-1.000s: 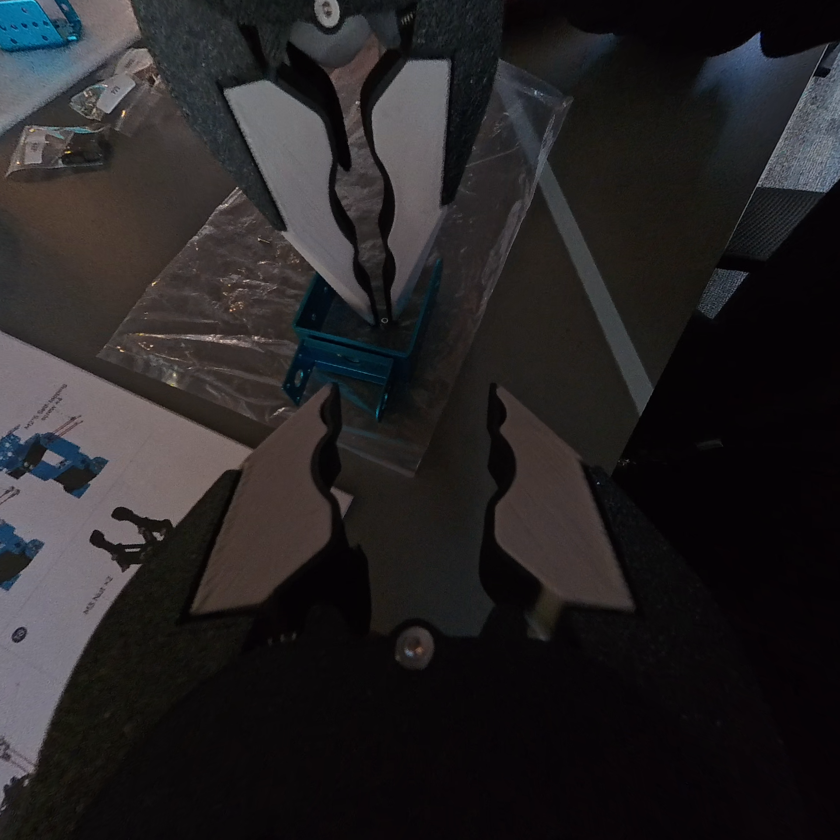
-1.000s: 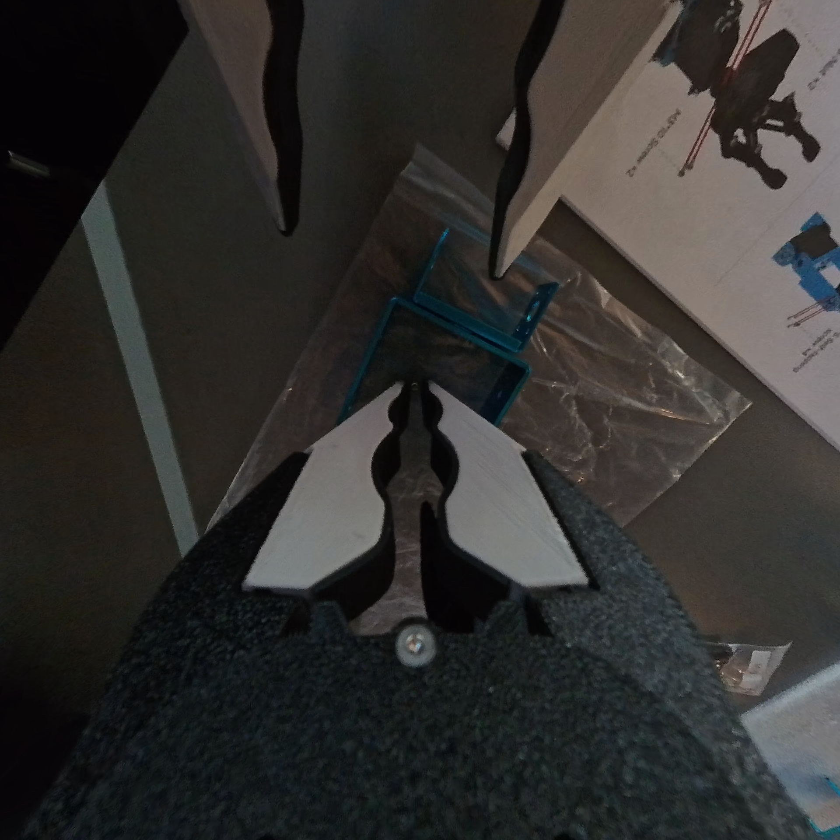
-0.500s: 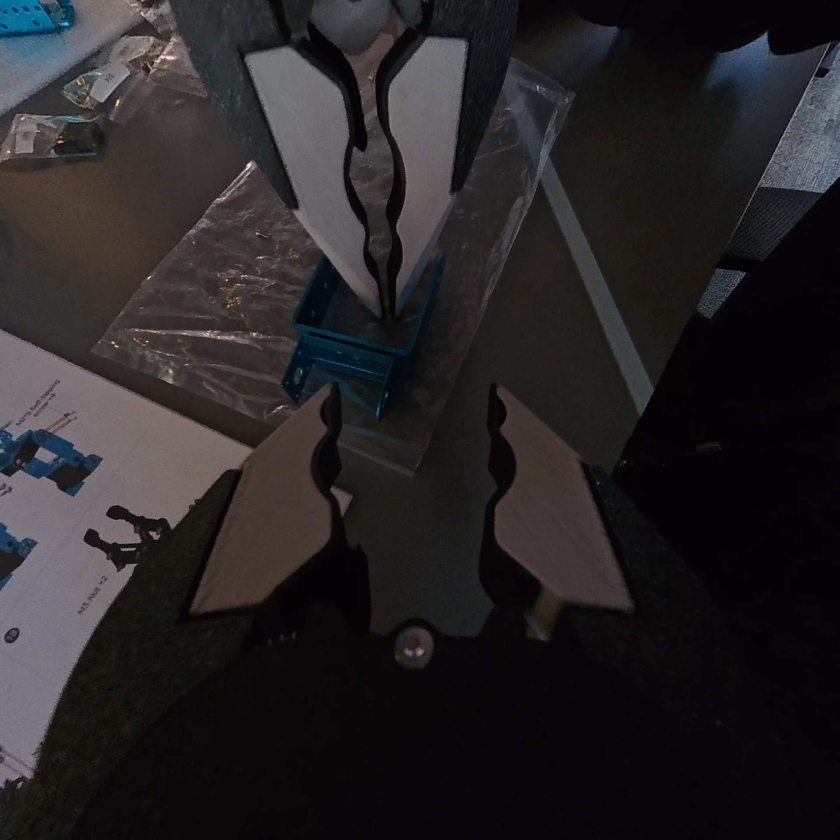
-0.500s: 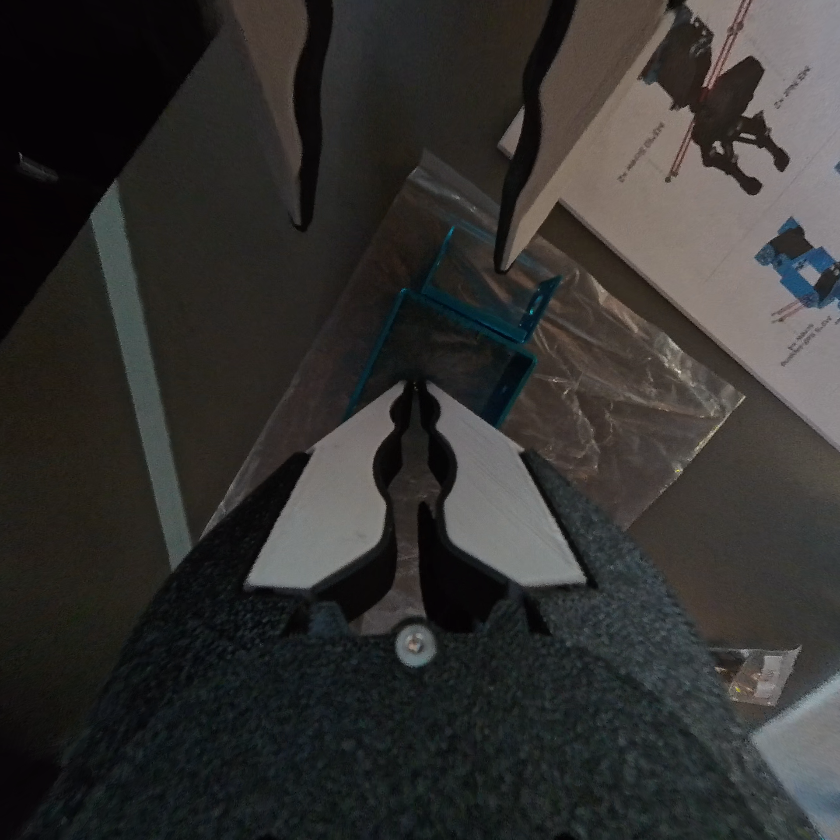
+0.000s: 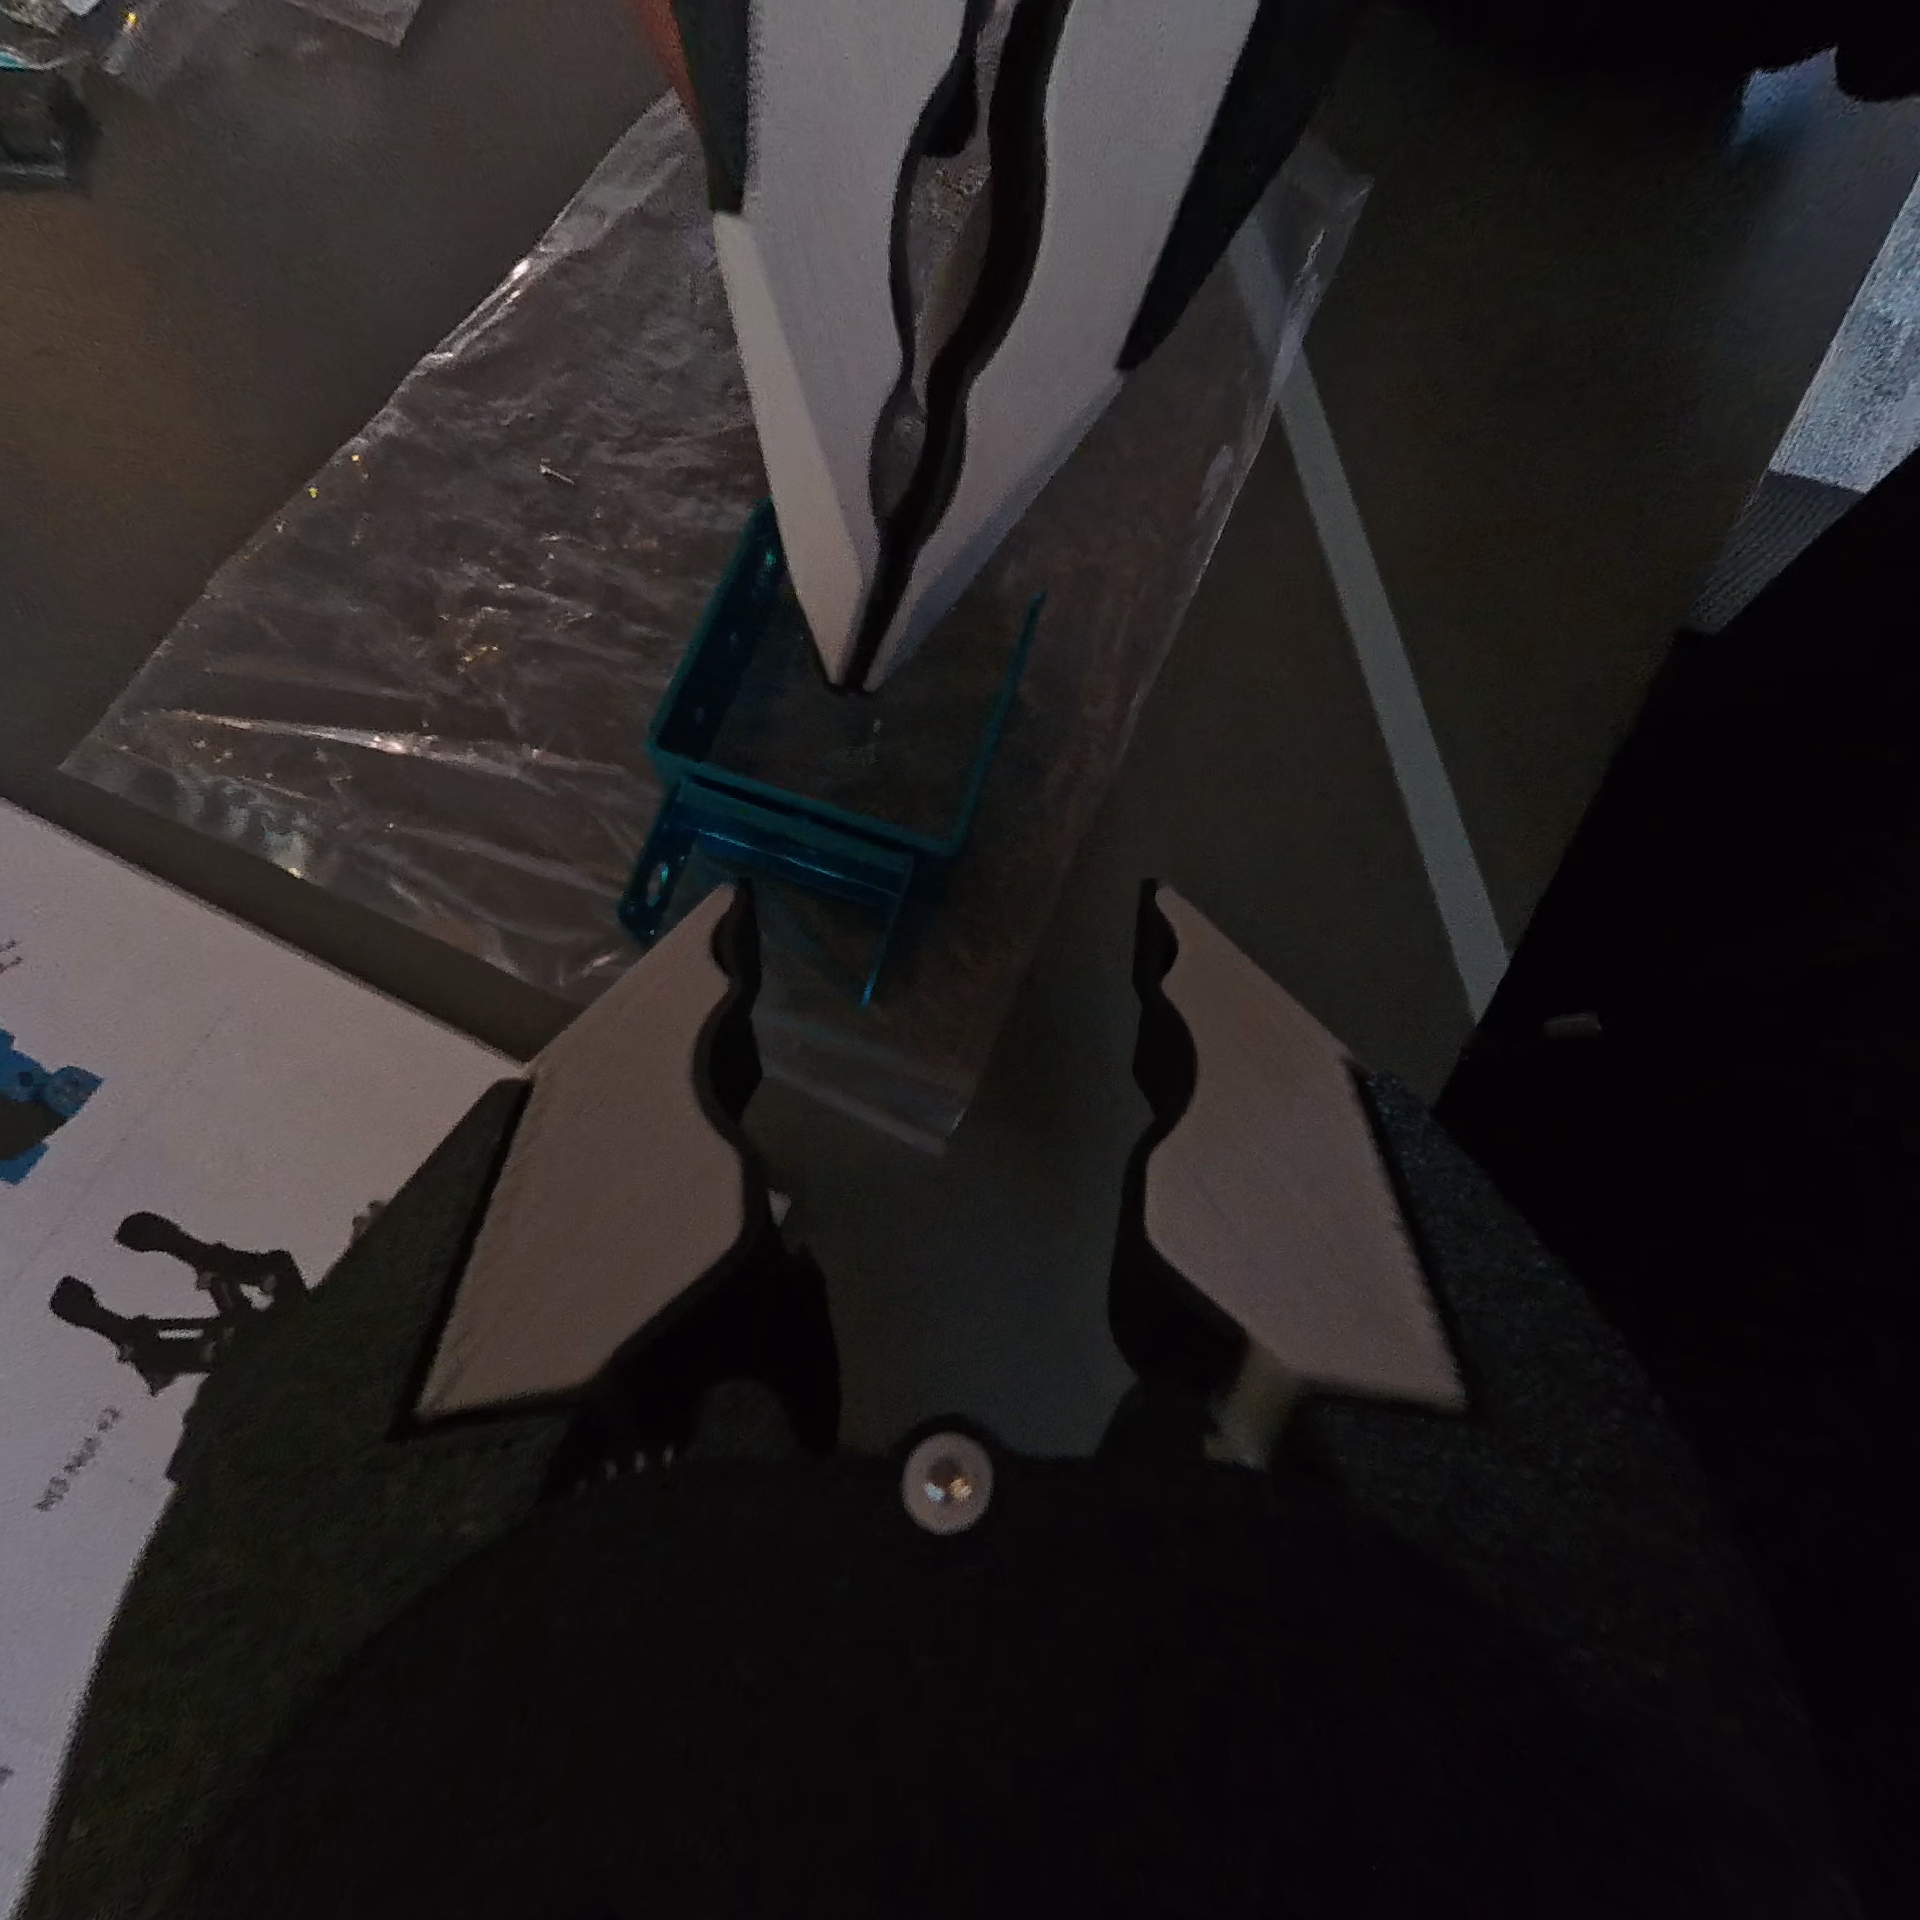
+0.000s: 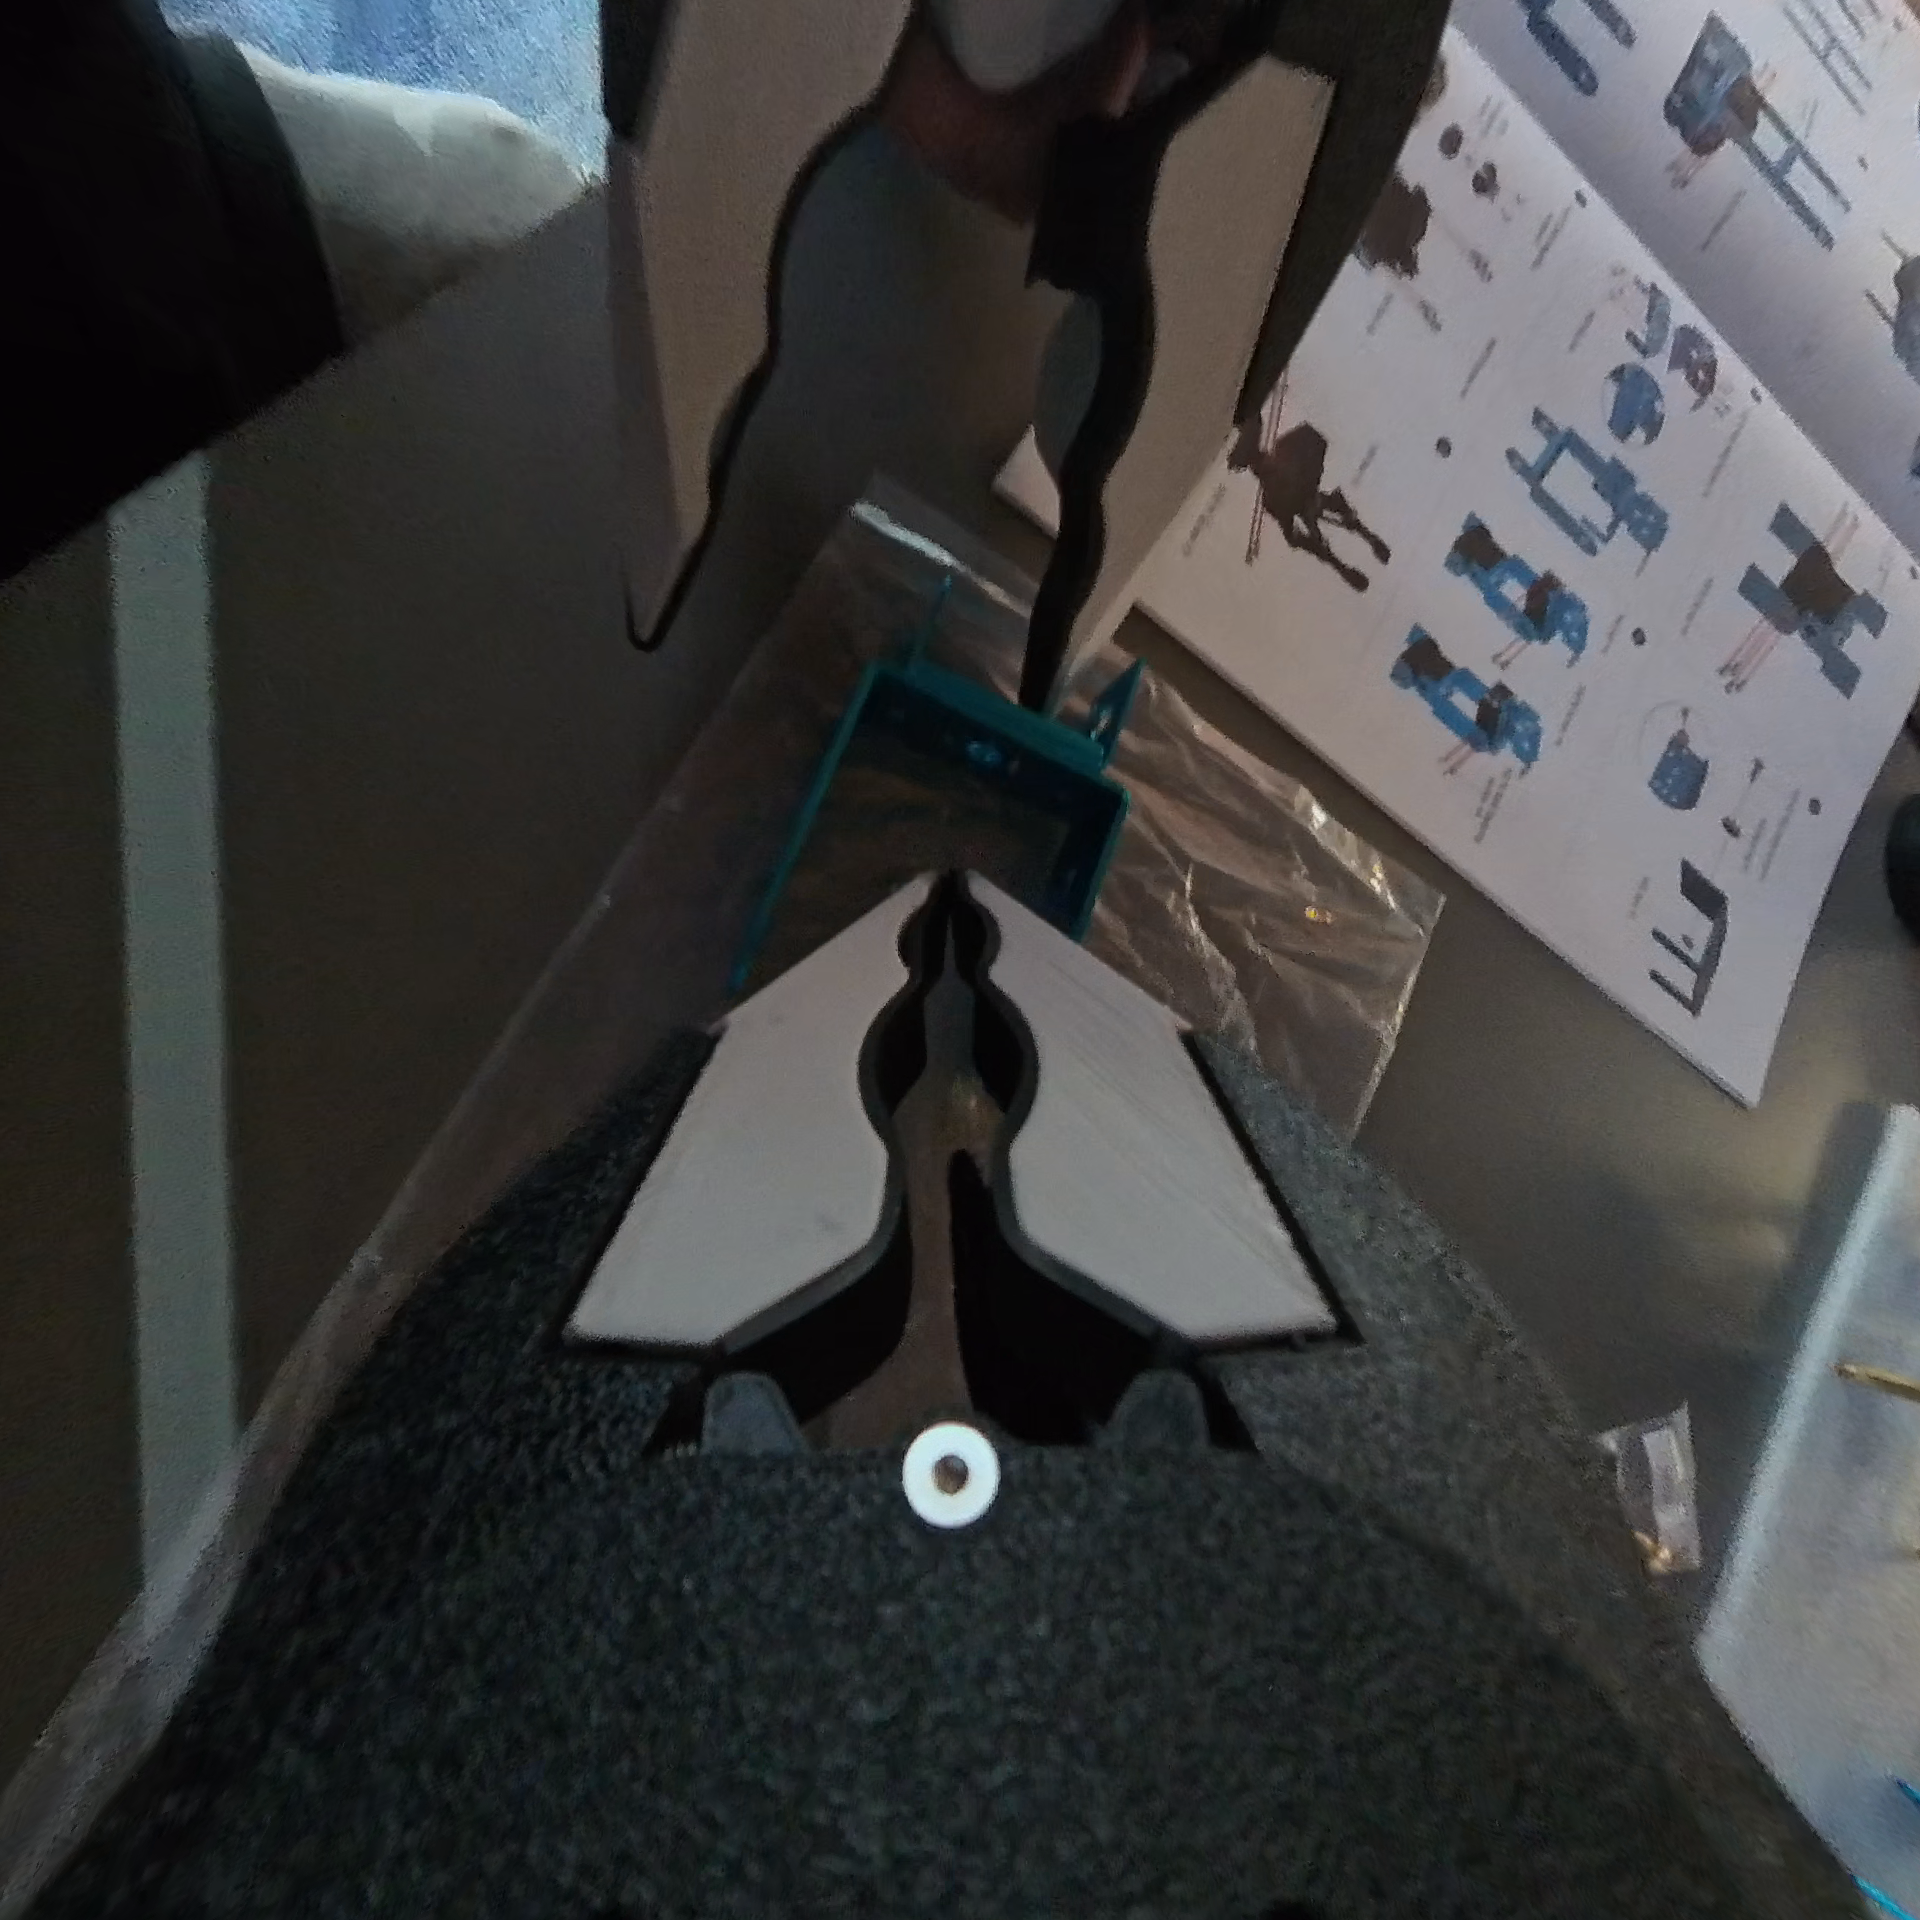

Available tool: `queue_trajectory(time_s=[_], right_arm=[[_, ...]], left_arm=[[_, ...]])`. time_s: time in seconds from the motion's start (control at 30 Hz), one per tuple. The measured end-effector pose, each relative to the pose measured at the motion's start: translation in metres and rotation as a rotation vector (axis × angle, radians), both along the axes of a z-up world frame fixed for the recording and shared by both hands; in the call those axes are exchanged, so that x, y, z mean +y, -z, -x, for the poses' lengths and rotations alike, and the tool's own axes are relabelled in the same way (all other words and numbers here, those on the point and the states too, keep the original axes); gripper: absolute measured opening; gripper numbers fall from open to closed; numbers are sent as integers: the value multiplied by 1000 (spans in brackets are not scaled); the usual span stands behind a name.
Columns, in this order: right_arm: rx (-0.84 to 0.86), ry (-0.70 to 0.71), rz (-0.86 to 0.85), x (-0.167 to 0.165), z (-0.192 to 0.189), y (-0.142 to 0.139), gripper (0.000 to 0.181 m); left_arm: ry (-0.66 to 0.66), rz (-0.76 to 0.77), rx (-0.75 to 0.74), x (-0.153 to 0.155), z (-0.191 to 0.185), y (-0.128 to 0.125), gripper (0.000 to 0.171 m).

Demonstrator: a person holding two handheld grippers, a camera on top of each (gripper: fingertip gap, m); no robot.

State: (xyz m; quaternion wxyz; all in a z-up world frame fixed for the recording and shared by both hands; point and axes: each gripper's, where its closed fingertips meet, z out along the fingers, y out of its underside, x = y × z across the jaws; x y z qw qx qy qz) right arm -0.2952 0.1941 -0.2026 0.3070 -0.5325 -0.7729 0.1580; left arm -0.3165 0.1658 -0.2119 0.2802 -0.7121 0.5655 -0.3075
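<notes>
A blue metal bracket (image 5: 810, 774), made of two U-shaped pieces, lies on a clear plastic bag (image 5: 416, 623) on the dark table. My left gripper (image 5: 940, 899) is open and empty, and hovers just short of the bracket's smaller piece. My right gripper (image 6: 951, 883) is shut, with its tips down inside the larger U of the bracket (image 6: 977, 748). It also shows in the left wrist view (image 5: 857, 675), coming from the far side. I cannot tell whether something tiny sits between its tips. The left gripper (image 6: 847, 665) shows open above the bracket in the right wrist view.
A white instruction sheet (image 5: 156, 1039) lies to the left of the bag and also shows in the right wrist view (image 6: 1558, 520). A pale stripe (image 5: 1382, 665) runs along the table near its dark edge. Small bags of parts (image 6: 1652, 1496) and a light tray (image 6: 1829, 1455) lie nearby.
The right gripper has tilted and come closer to the left camera, its tips still in the bracket. Its view now shows more of the sheet. The left gripper stays open.
</notes>
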Motion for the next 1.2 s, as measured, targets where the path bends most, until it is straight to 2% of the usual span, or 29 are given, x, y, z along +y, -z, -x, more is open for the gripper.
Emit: queue_trajectory(time_s=[0.13,0.2,0.3,0.33,0.47,0.67,0.83,1.2], right_arm=[[-65,33,46,-1,-10,11,1],[-86,37,76,-4,-10,8,6],[-169,42,179,-9,-9,5,26],[-220,48,198,-9,-9,8,28],[-337,28,217,-7,-7,14,20],[-423,-7,151,-5,-6,15,10],[-419,-2,123,-1,-4,16,8],[-465,18,188,-5,-3,17,2]], left_arm=[[10,-15,19,0,-2,2,72],[7,-14,19,1,-3,2,72],[2,-17,18,3,-3,2,72],[0,-24,19,3,-3,2,72],[-10,-47,19,5,-2,1,72],[-11,-74,23,4,0,0,72],[3,-76,19,1,-2,0,71],[25,-71,5,-5,-7,-2,72]])
